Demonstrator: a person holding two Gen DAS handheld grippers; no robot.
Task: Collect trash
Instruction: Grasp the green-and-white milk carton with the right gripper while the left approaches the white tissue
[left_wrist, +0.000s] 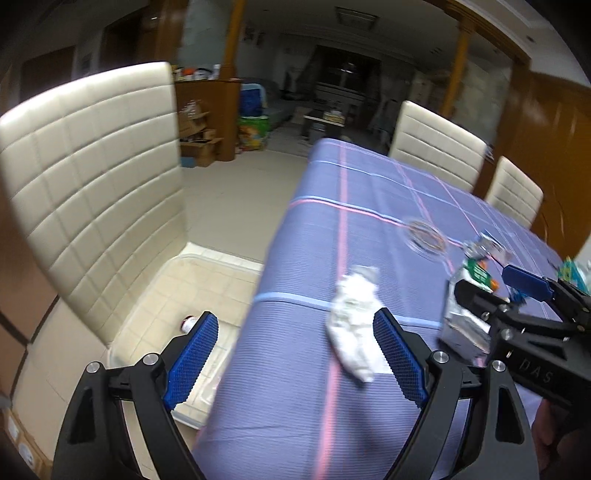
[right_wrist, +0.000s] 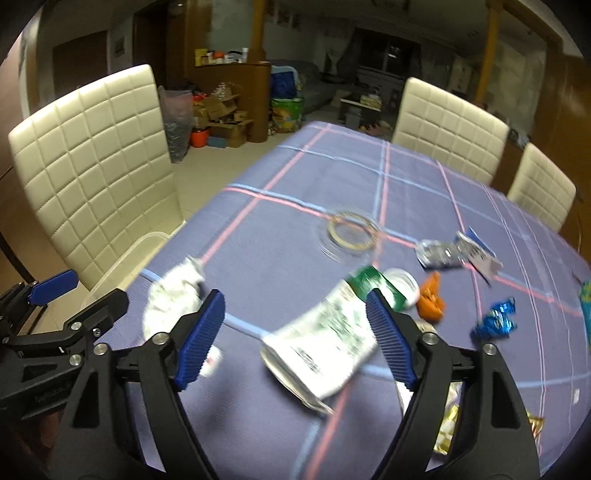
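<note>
Both grippers released over the purple tablecloth (right_wrist: 258, 251): left gripper (left_wrist: 291, 350) empty beside crumpled tissue (left_wrist: 354, 321), right gripper (right_wrist: 295, 332) wide around the carton (right_wrist: 325, 339), not squeezing it.

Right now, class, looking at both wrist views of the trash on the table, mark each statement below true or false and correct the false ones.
1. The tablecloth is plain red. False: it is purple-blue with pink and light blue lines.
2. A crumpled white paper lies on the table in front of the left gripper. True.
3. The right gripper is shut tight. False: it is open, with the green and white carton lying between its fingers, unpressed.
4. A clear plastic bin sits on the cream chair beside the table. True.
5. A roll of tape lies on the floor. False: it lies on the table.
</note>
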